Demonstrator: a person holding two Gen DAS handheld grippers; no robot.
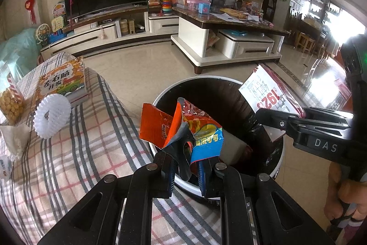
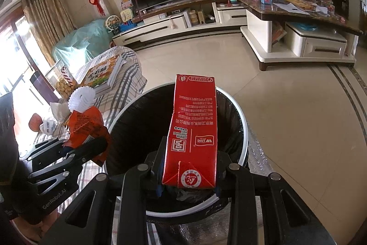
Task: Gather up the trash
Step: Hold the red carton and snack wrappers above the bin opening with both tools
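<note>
Left gripper (image 1: 188, 172): jaws clamped on crumpled snack wrappers (image 1: 183, 125), held over bin rim. Foil thin, light, slippery; pinch bunched part.
Right gripper (image 2: 189, 176): jaws gripping red carton (image 2: 195, 128) at base, above bin (image 2: 243, 130). Carton stiff, likely empty.
Bin black-lined, some trash at bottom.

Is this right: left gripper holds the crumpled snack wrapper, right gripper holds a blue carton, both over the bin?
Not quite: the carton in the right gripper is red, as the right wrist view shows. The left gripper does hold the snack wrapper, both over the bin.
</note>
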